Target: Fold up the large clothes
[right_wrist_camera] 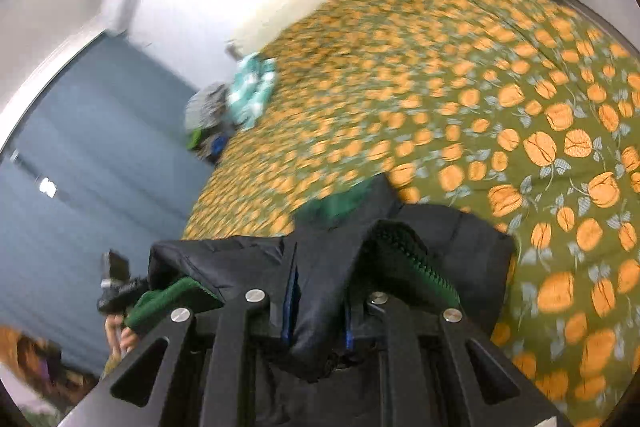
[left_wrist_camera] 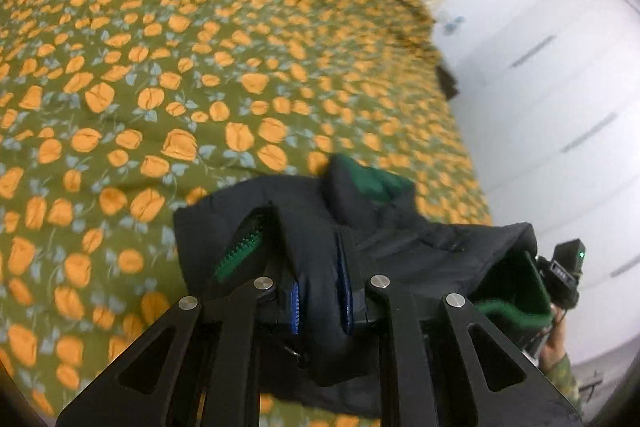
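A black jacket (left_wrist_camera: 320,239) with green lining is being held above the near edge of the bed (left_wrist_camera: 160,67). Its fabric is being pinched between the nearly closed jaws of the left gripper (left_wrist_camera: 322,301) and of the right gripper (right_wrist_camera: 318,311), one at each end.

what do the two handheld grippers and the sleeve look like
Both the left gripper and right gripper are matte black linkage frames with triangular cut-outs, round silver pivot pins and blue finger pads. The sleeve by the right gripper's handle is a green patterned fabric.
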The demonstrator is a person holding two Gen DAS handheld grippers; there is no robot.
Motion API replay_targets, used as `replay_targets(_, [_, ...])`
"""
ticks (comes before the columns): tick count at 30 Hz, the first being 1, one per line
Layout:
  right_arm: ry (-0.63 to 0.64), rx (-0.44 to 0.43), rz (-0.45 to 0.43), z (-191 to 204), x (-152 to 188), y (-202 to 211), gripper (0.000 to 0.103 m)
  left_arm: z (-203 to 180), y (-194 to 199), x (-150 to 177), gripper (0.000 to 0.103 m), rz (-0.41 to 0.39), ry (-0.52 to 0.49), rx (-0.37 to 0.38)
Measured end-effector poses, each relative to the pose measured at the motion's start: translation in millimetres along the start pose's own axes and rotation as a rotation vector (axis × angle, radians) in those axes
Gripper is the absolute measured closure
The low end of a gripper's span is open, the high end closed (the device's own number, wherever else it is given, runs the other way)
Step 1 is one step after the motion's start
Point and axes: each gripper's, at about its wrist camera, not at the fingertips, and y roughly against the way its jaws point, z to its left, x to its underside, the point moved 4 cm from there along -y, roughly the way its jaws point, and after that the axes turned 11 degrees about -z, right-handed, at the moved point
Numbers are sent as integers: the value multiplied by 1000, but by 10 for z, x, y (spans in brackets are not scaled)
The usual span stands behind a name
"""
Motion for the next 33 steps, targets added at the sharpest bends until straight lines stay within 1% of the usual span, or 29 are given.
replay_targets(1, [-37,24,7,-164,-2,-163,85,55,-101,28,85,13,-3,-13])
replay_targets(2, [-72,43,25,-317,16,-319,85,115,-297,24,84,35,-3,-42])
replay_targets(3, [-83,63,35,-387,32,-399,85,151,-412,43,83,57,-1,-53])
replay_targets(5, [-112,104,60,-637,88,-633,85,211,-611,73,81,105,-6,-72])
replay_targets(7, [-168,111,63,-801,137,-740,85,246,-725,74,76,152,6,-69])
replay_targets(8, [-193,110,65,-859,149,-780,84,251,-735,64,73,169,17,-62])
replay_targets(10, [-230,110,86,-947,147,-868,82,244,-726,16,56,210,59,-7])
replay_targets(11, [-244,98,99,-958,140,-890,78,236,-694,-36,39,215,87,38])
replay_targets(12, [-254,82,105,-975,121,-893,74,222,-628,-106,30,197,108,74])
replay_targets(13, [-269,52,115,-956,95,-895,63,211,-568,-175,15,174,119,97])
replay_targets(14, [-280,27,119,-941,67,-898,49,189,-490,-258,7,144,132,128])
replay_targets(15, [-298,-12,118,-904,27,-879,40,174,-388,-355,5,109,148,172])
replay_targets(16, [-304,-43,112,-858,-15,-852,21,157,-363,-410,4,93,154,189])
replay_targets(17, [-286,-58,93,-793,-71,-804,7,153,-311,-448,3,77,147,196])
replay_targets(18, [-256,-61,72,-711,-119,-740,4,152,-274,-457,3,64,120,184])
replay_targets(19, [-218,-64,56,-642,-159,-693,4,156,-266,-428,3,60,75,154])
replay_targets(20, [-145,-48,46,-560,-195,-653,4,158,-290,-378,3,63,35,125])
replay_targets(21, [-68,0,51,-505,-209,-648,4,174,-343,-263,3,81,-31,80])
replay_targets(22, [22,62,67,-452,-186,-664,4,202,-415,-174,3,99,-75,47])
replay_targets(23, [159,143,104,-384,-107,-724,4,229,-495,-57,3,123,-128,2])
replay_targets(24, [247,186,136,-352,-27,-783,4,264,-628,119,3,158,-197,-64])
replay_targets(26, [401,267,208,-307,209,-967,4,296,-835,356,4,205,-285,-155])
replay_targets(27, [445,295,229,-310,292,-1033,4,305,-925,456,11,220,-322,-196])
replay_targets(28, [495,347,243,-333,387,-1098,8,318,-996,501,19,222,-340,-211])
replay_targets(29, [525,398,242,-345,464,-1172,36,294,-1048,543,39,218,-344,-212])
replay_targets(30, [518,421,223,-360,471,-1167,51,264,-1060,540,68,194,-336,-240])
replay_targets(31, [513,457,193,-367,436,-1147,69,243,-1034,502,78,167,-330,-256])
replay_targets(32, [515,487,154,-343,382,-1080,80,215,-974,435,85,125,-320,-268])
replay_targets(33, [521,511,92,-284,290,-1008,81,200,-874,331,87,60,-292,-266])
